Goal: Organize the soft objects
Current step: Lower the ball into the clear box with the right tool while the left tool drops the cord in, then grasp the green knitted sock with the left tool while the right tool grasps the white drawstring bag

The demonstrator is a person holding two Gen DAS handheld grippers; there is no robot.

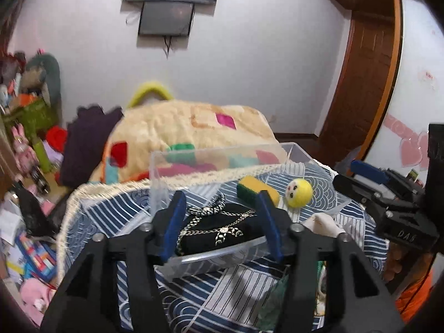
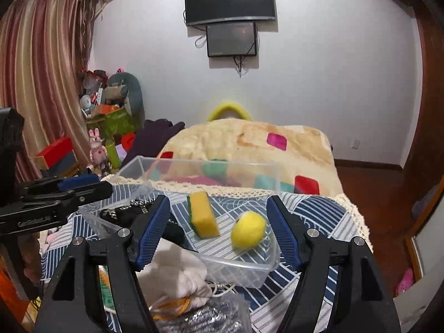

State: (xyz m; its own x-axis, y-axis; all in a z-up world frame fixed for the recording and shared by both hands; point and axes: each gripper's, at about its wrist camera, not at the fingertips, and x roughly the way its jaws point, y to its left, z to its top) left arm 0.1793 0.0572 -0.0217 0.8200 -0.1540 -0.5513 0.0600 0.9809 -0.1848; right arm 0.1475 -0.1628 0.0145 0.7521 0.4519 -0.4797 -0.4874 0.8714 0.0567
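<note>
Blue ribbed pads line the black fingers of both grippers, and both pairs of fingers stand spread wide with nothing clamped between them. Seen from the left wrist camera, the left gripper (image 1: 220, 223) hovers over the near end of a clear rectangular plastic bin (image 1: 219, 151) that sits on a blue-and-white patterned cloth with a lace edge (image 1: 111, 216); its fingertips frame a black fabric bundle with a silver chain and a black-and-white braided cord (image 1: 219, 229) lying inside the bin at that end, though whether the pads touch the bin's rim cannot be told. Farther along in the same bin lie a yellow rectangular sponge with a green scouring layer (image 1: 258, 190) and, just beside it, a yellow felt ball with a small painted face (image 1: 299, 191). The right gripper (image 2: 219, 231) appears from its own camera poised over the other side of the bin, its spread fingers bracketing the sponge and the felt ball without visibly touching either; the sponge leans tilted and the ball rests close to the bin's near wall. Outside the bin, just in front of it on the cloth, lies a cream-white cloth pouch with a drawstring (image 2: 180, 274), and next to that a silvery metallic scourer (image 2: 205, 316) at the lower edge of the right view. Behind the bin rises a cream fleece blanket with coloured squares (image 2: 249, 144).
</note>
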